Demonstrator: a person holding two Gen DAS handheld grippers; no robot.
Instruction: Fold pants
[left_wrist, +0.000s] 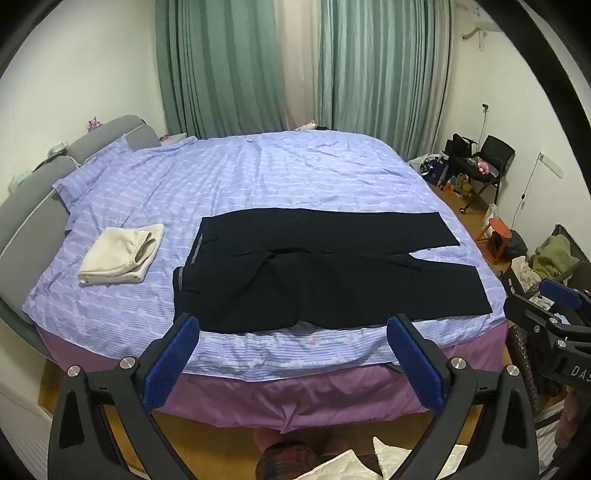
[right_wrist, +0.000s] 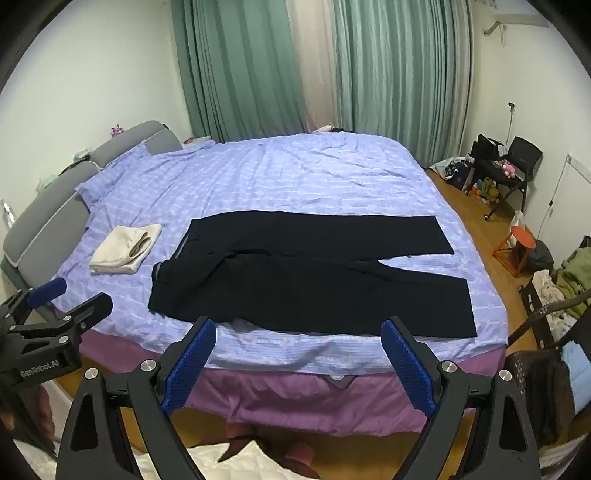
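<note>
Black pants (left_wrist: 325, 273) lie crosswise ahead on the bed (left_wrist: 295, 173), waistband toward my left gripper (left_wrist: 291, 332); both sets of fingers (left_wrist: 170, 354) released, empty.

The pants (left_wrist: 325, 269) are black and are spread flat and unfolded on the bed (left_wrist: 258, 173), near its front edge. The waistband is turned to the left, its grey lining shown; the two legs are stretched rightward, parted slightly at the hems.

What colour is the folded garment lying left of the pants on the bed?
Cream white. The folded cream garment shows best in the left wrist view, beside the black pants.
</note>
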